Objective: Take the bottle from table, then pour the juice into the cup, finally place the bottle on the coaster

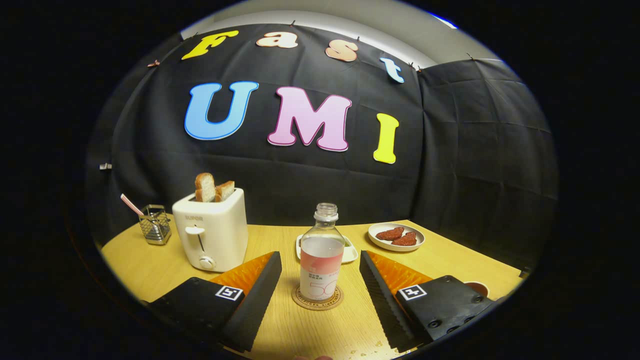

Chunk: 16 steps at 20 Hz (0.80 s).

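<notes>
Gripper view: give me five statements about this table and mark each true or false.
1. The bottle stands upright on the coaster. True.
2. The tongs are shut on the bottle. False: they are open, a gap at each side of it.
3. The bottle has its cap on. False: its neck is open.
4. Two slices of bread stick out of the toaster. True.
5. The plate beyond the bottle holds green grapes. False: it holds reddish-brown pieces.

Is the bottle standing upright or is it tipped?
Upright: the bottle stands on the coaster, uncapped neck up, between the open gripper fingers, which do not touch it.
</notes>
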Tool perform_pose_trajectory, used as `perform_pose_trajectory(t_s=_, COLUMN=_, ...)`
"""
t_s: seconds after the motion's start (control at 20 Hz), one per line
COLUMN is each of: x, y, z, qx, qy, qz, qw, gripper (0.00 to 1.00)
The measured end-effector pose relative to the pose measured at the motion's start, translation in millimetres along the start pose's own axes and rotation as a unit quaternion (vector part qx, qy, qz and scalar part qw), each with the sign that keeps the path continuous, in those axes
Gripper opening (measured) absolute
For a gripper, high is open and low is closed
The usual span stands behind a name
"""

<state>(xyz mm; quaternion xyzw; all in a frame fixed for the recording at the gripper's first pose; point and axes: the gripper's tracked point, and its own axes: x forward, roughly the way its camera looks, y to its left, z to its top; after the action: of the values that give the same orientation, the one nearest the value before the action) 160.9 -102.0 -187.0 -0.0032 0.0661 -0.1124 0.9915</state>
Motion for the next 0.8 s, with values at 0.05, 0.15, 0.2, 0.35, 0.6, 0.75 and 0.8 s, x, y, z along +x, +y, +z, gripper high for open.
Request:
perform_pose_trajectory(t_s=0.05, x=-7.5, y=1.3, z=7.2, qx=0.001, qy=-0.002, qz=0.002, qw=1.0, gripper=0.97)
perform_pose_trajectory(t_s=0.15, x=-22.4, y=1.1, z=20.2, qx=0.001, qy=-0.006, qz=0.006, qw=1.0, gripper=0.97)
perform_pose_trajectory(t_s=0.2, x=-29.8, y=2.1, z=26.4, qx=0.005, qy=-0.008, qz=0.008, qw=1.0, gripper=0.96)
perform_pose_trajectory(t_s=0.35, x=-52.4, y=2.9, z=46.0, qx=0.016, qy=-0.014, qz=0.012, qw=1.0, gripper=0.96)
perform_pose_trajectory(t_s=0.6, x=-78.6, y=0.3, z=87.7, qx=0.018, qy=-0.034, qz=0.01, qw=0.999, gripper=0.97)
perform_pose_trajectory(t_s=0.75, x=-85.1, y=14.0, z=121.8, qx=0.021, qy=-0.05, qz=0.016, qw=0.998, gripper=0.97)
perform_pose_trajectory(t_s=0.8, x=-91.2, y=16.2, z=131.7, qx=0.023, qy=-0.057, qz=0.021, qw=0.998, gripper=0.97)
